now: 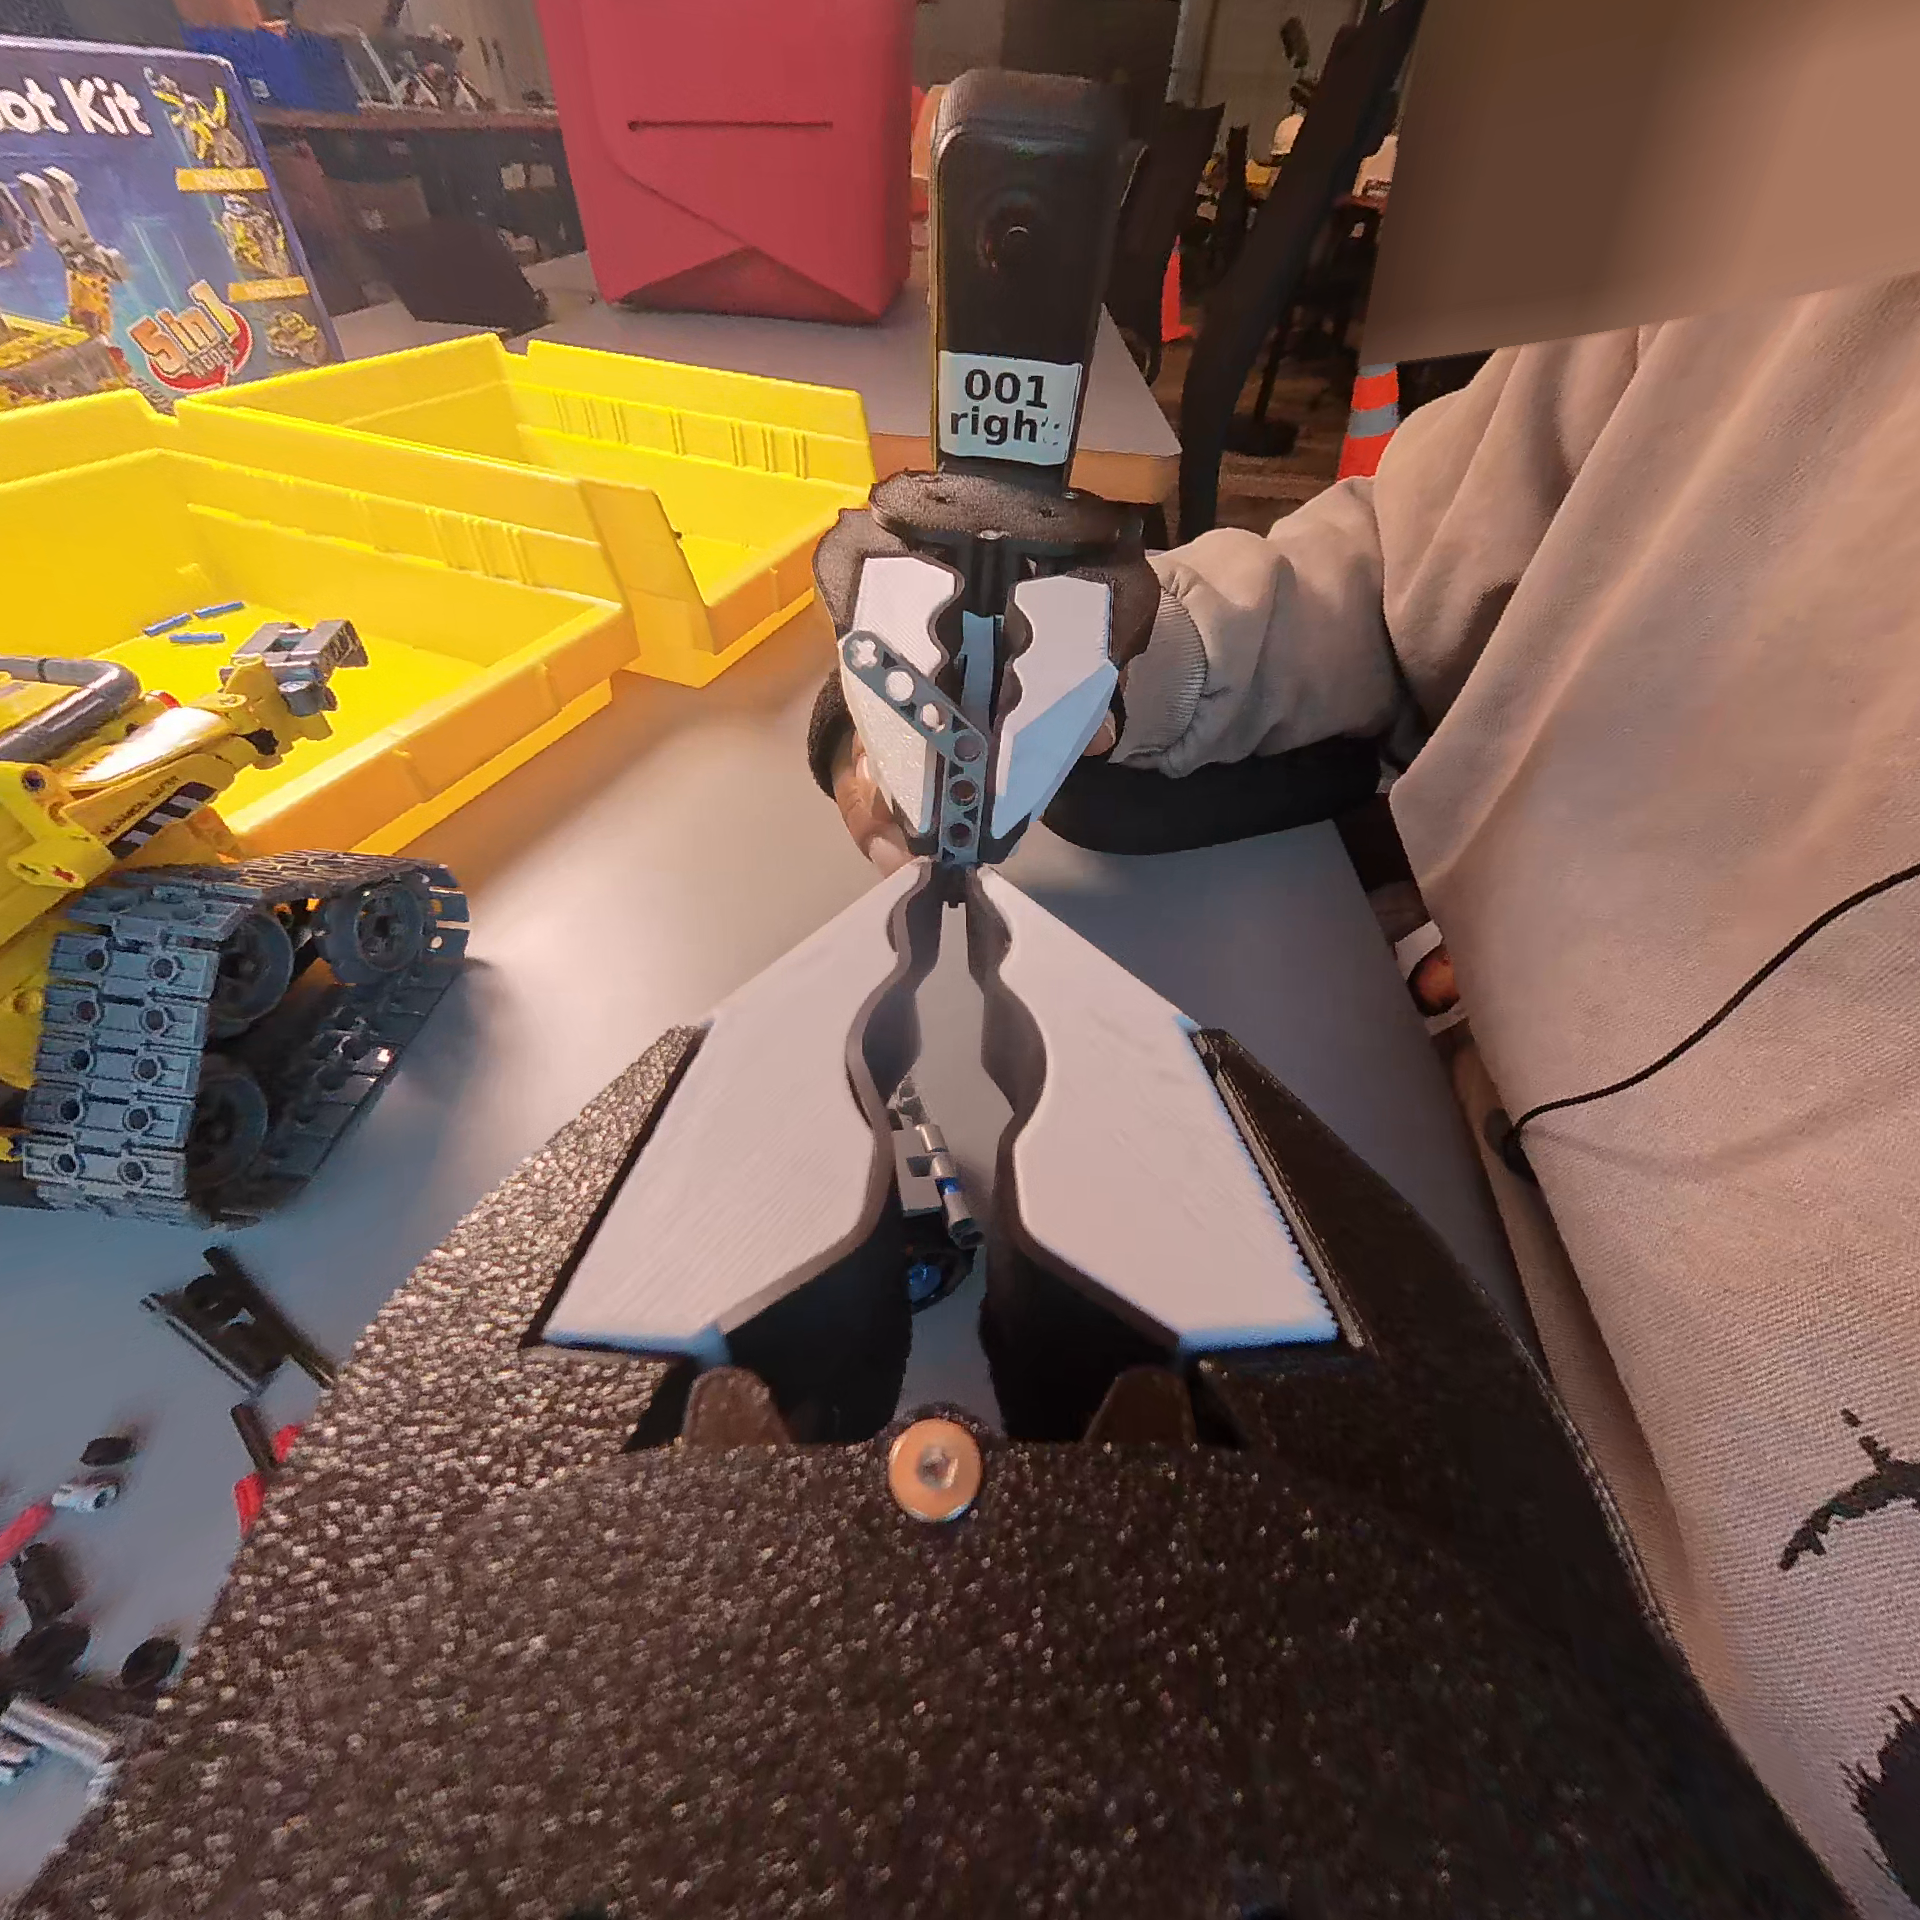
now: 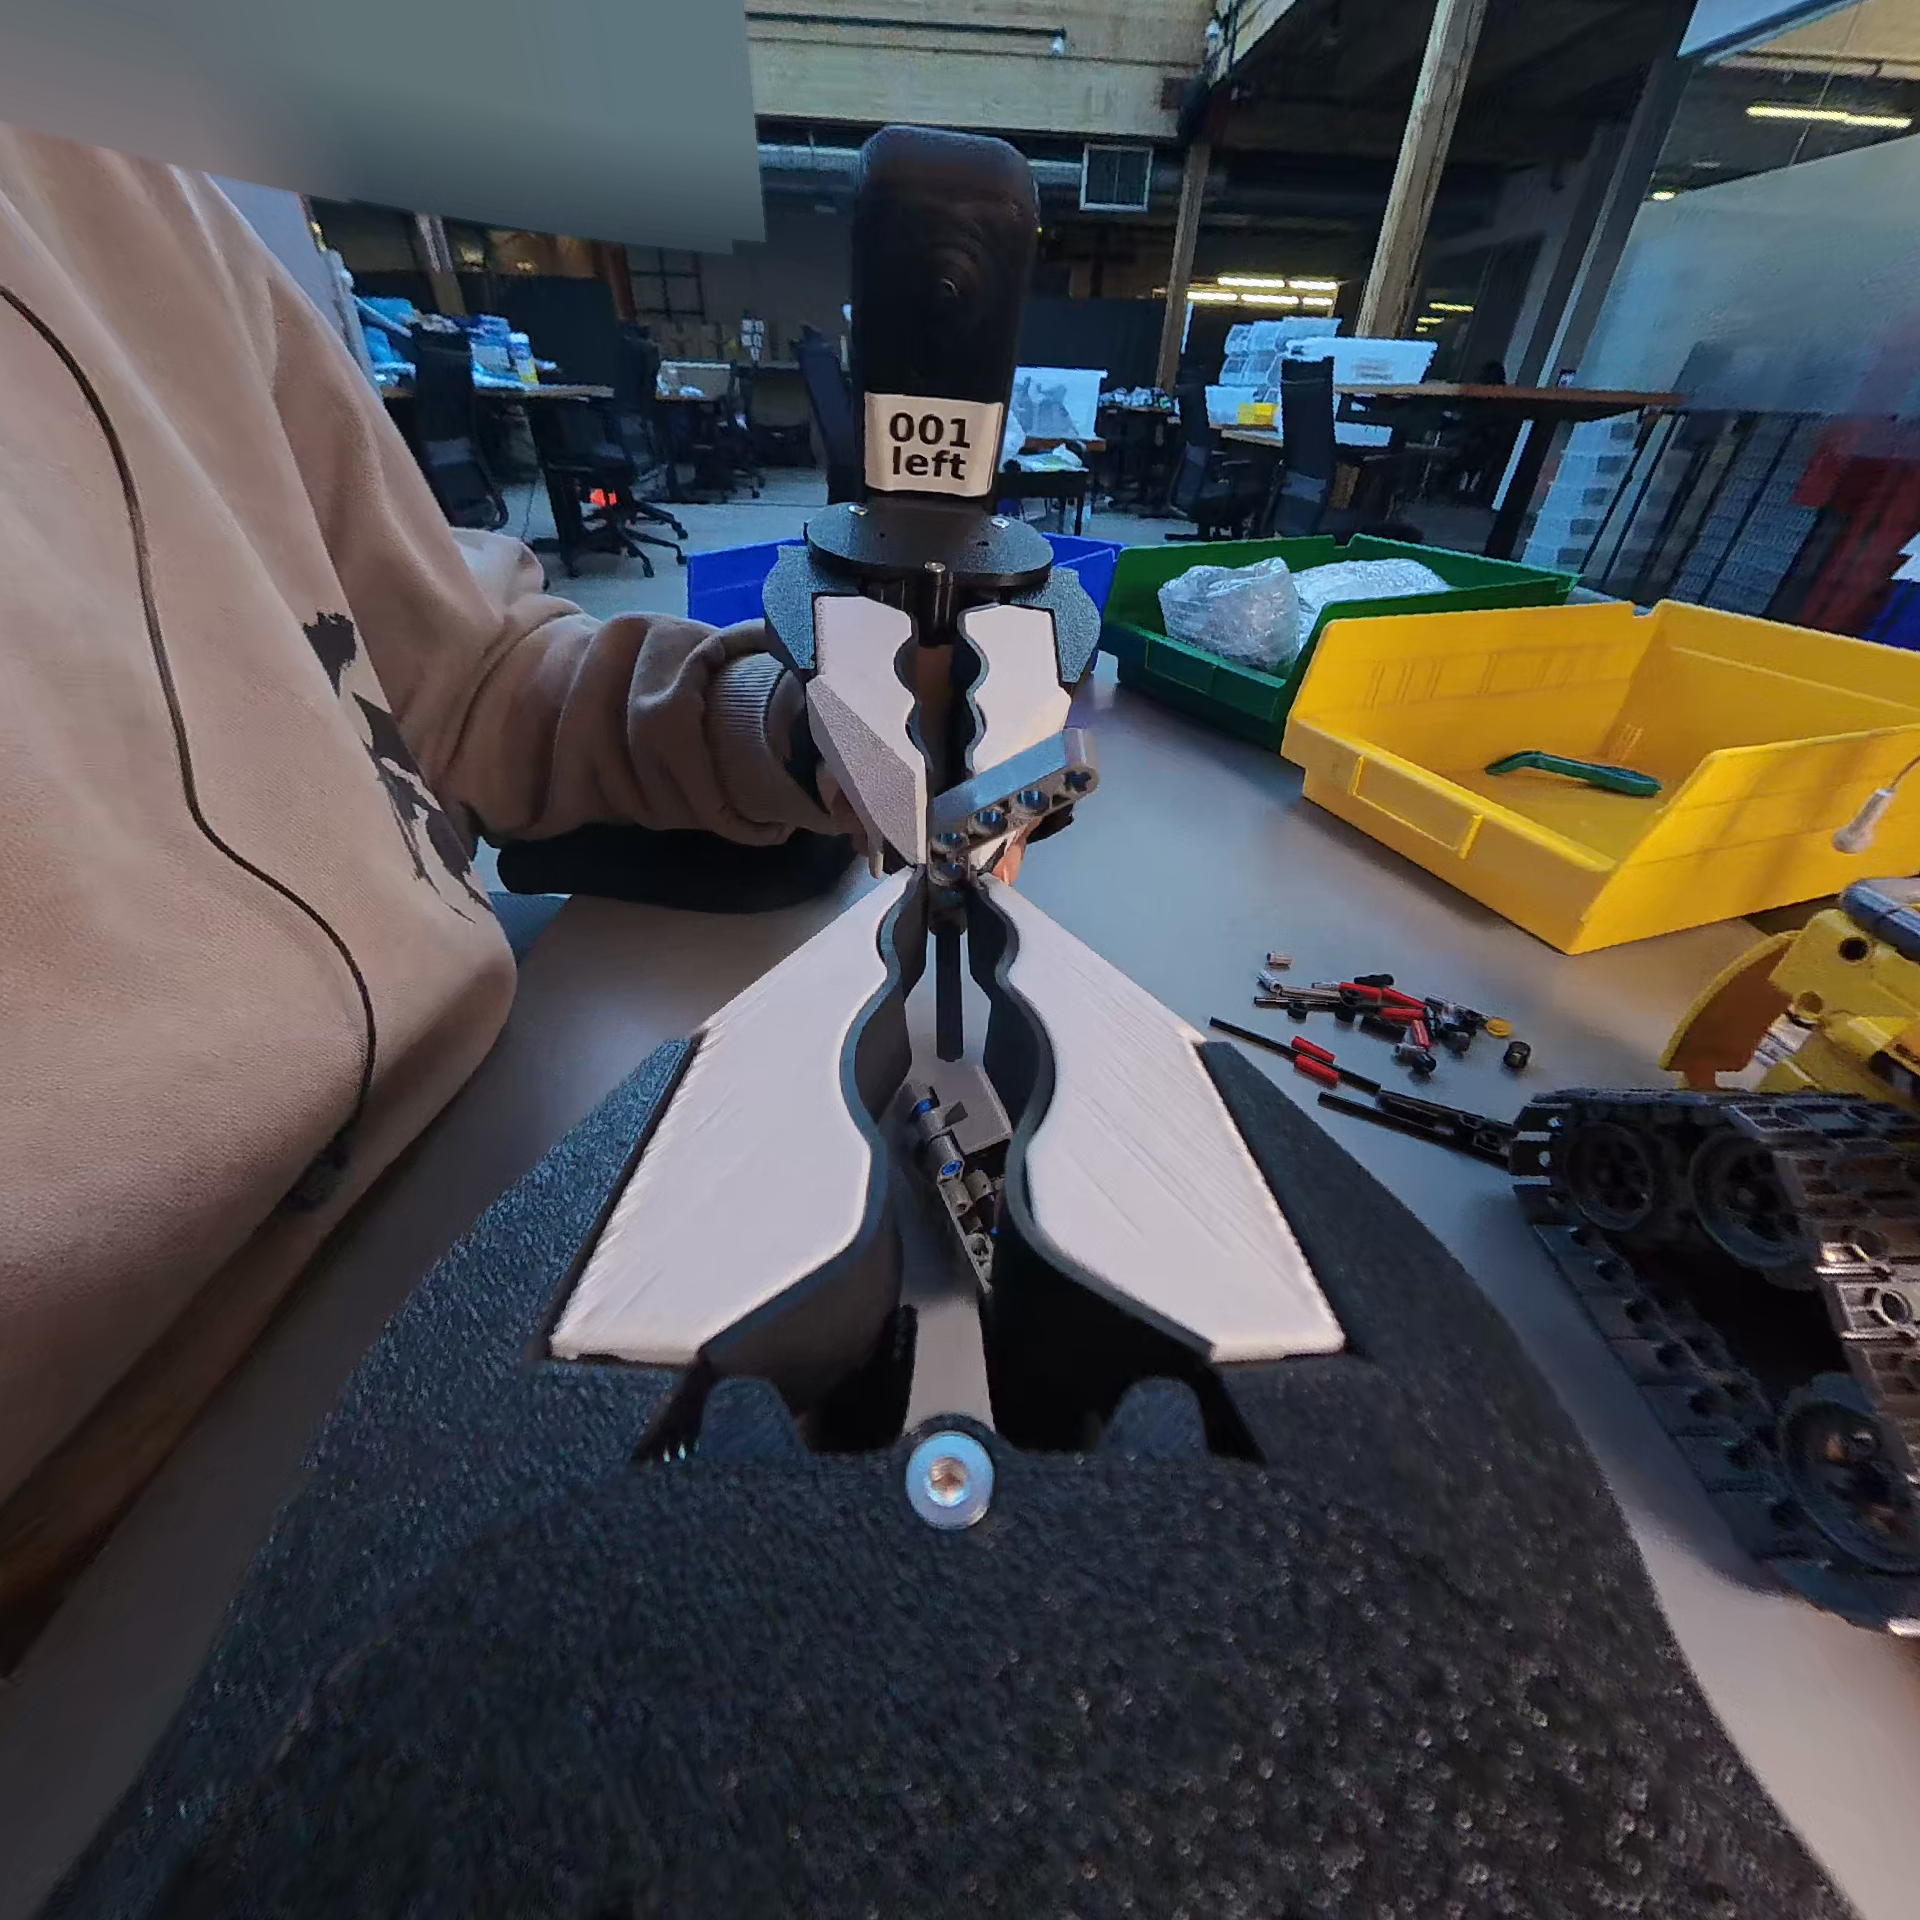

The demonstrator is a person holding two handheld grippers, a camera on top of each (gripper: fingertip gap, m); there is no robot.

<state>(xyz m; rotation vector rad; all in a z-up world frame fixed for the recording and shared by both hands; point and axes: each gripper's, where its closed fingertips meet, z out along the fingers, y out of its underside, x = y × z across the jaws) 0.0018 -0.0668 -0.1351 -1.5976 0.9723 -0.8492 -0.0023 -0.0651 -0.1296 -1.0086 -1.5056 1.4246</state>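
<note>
**Two grippers tip to tip on one grey beam**

Left wrist view: the left gripper point(image 1: 951, 883) has its jaws narrowed onto the lower end of a grey perforated beam point(image 1: 914, 701). The contact itself is hard to make out. The right gripper point(image 1: 966, 842) faces it and carries a white printed label point(image 1: 1006, 408). A blue kit box point(image 1: 135, 208) is cut off at the edge, and the loose parts point(image 1: 62, 1538) are blurred.

Right wrist view: the right gripper point(image 2: 945, 883) has its jaws pinched just as narrow on the same beam, which is held above the worktop point(image 2: 1195, 883). The yellow tracked model point(image 2: 1714, 1195) is cut off at the right. Small pins point(image 2: 1382, 1013) lie near it.
</note>
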